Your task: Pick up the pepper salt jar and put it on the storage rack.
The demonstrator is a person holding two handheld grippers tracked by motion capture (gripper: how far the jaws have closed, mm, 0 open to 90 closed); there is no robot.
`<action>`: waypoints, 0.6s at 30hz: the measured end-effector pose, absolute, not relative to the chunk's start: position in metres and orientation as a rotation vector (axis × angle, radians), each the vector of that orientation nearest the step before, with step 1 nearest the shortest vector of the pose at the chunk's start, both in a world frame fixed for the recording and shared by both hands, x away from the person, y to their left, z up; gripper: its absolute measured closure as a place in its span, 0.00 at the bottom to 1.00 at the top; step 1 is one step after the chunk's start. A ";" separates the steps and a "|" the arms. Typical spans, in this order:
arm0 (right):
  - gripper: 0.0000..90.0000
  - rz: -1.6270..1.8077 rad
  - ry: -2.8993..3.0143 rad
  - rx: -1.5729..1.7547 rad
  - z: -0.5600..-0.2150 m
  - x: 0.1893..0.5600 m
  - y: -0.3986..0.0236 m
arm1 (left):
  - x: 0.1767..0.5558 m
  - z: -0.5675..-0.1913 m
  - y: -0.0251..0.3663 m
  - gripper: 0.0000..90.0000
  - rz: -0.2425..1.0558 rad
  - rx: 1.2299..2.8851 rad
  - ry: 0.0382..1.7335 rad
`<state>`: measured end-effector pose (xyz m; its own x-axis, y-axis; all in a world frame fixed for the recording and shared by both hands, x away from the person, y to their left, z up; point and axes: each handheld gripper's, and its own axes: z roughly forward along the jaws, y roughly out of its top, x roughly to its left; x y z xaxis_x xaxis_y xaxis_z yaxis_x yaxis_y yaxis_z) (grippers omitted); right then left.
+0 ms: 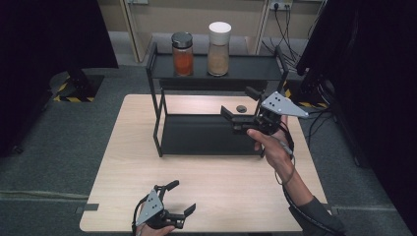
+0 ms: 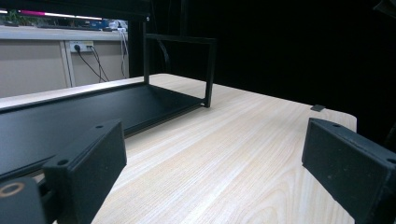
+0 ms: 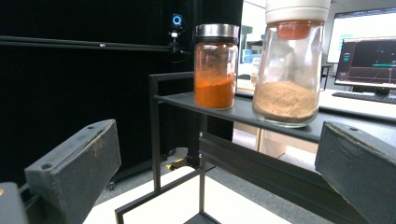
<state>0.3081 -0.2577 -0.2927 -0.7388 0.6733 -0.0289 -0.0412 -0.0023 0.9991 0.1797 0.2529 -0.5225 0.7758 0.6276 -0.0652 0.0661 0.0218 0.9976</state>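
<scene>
Jars up on the top shelf of the black rack (image 1: 216, 73) look like the target here. Right gripper (image 1: 241, 109) hangs beside the rack's right end with its jaws spread wide and nothing between them, pointed toward the jar with the white cap (image 3: 288, 65) and the jar with the metal lid (image 3: 215, 65) just beside it, the two standing close but apart. Both are glass, so I'd guess stiff, slick and fairly hefty with the powder inside, and they'd break if dropped. Best bet is probably squeezing the straight glass wall around mid-height, not the cap, since a cap could twist or slip. Left gripper (image 1: 182, 197) sits low over the table (image 1: 216, 196) near the front edge, jaws apart too, holding nothing.
</scene>
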 end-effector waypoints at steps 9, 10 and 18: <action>0.00 1.777 1.780 0.636 -0.305 0.298 -0.263 | 0.179 -0.522 0.253 0.06 0.481 1.504 0.589; 0.00 1.778 1.785 0.637 -0.307 0.297 -0.264 | 0.180 -0.522 0.253 0.06 0.481 1.504 0.589; 0.00 1.776 1.807 0.627 -0.321 0.289 -0.266 | 0.179 -0.523 0.253 0.06 0.483 1.503 0.592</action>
